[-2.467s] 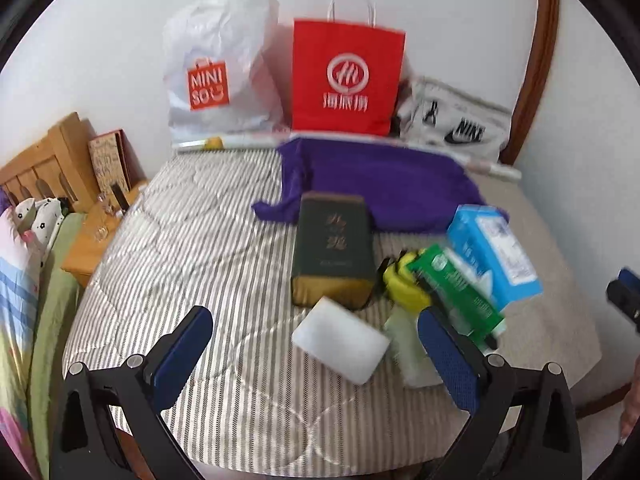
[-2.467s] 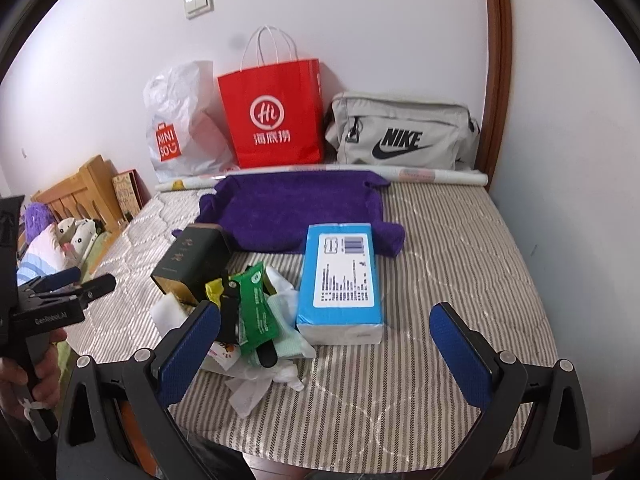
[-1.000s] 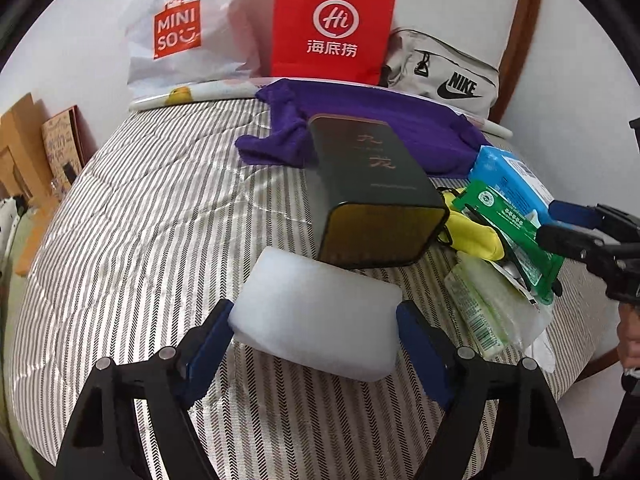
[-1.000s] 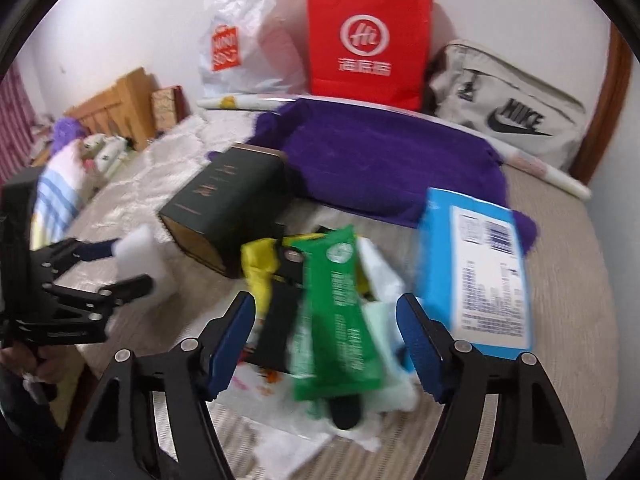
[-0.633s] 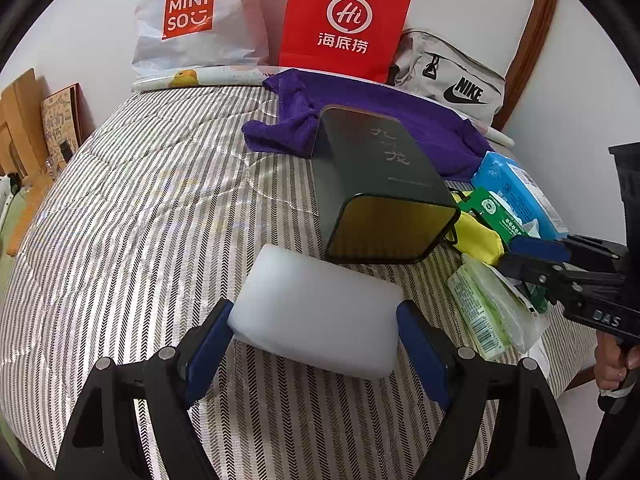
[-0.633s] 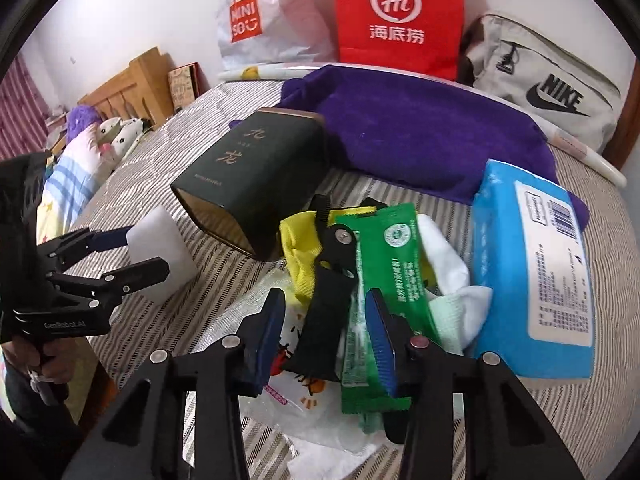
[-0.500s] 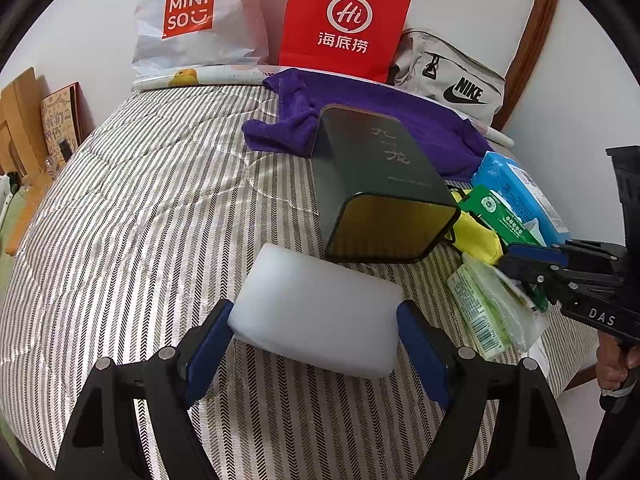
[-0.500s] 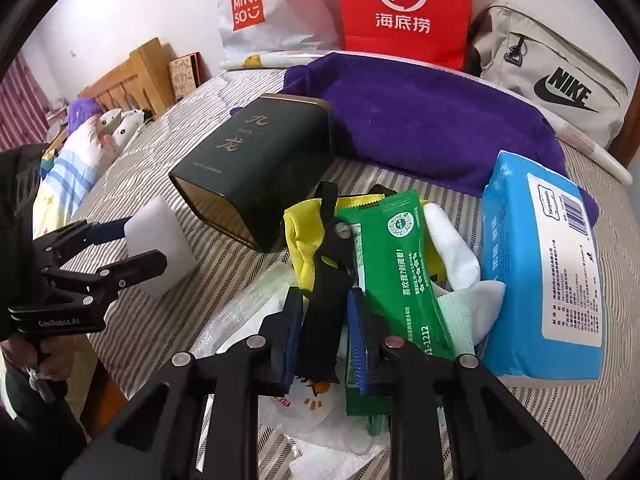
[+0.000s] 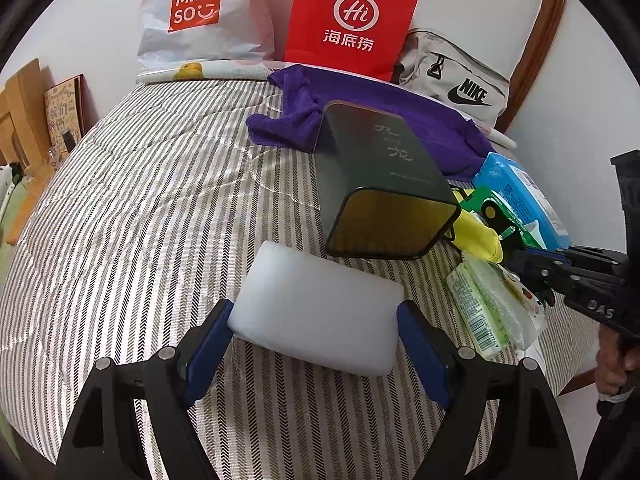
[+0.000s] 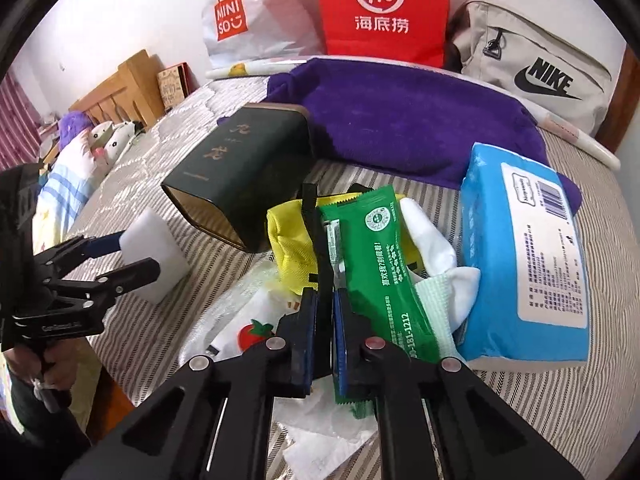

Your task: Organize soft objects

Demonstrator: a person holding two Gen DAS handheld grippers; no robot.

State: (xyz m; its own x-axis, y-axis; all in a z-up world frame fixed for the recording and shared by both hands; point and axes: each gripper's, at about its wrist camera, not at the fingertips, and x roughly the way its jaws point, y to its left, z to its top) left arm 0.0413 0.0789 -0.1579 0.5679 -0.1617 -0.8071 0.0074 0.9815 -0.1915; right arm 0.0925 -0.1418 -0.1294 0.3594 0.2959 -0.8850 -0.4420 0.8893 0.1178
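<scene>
On the striped bed, my left gripper is shut on a white sponge block, one blue pad against each end. The right wrist view shows that left gripper and the sponge at the left. My right gripper is closing, and its pads pinch the black strap of a yellow pouch. Beside the strap lie a green packet, a white cloth and a blue tissue pack. In the left wrist view, the right gripper reaches into the pile.
A dark green tin lies on its side behind the sponge. A purple towel is spread behind it. A red paper bag, a white plastic bag and a grey bag line the wall. The bed's edge is near me.
My right gripper came down to the pile and its jaws went from wide apart to closed on the black strap. My left gripper kept its hold on the sponge.
</scene>
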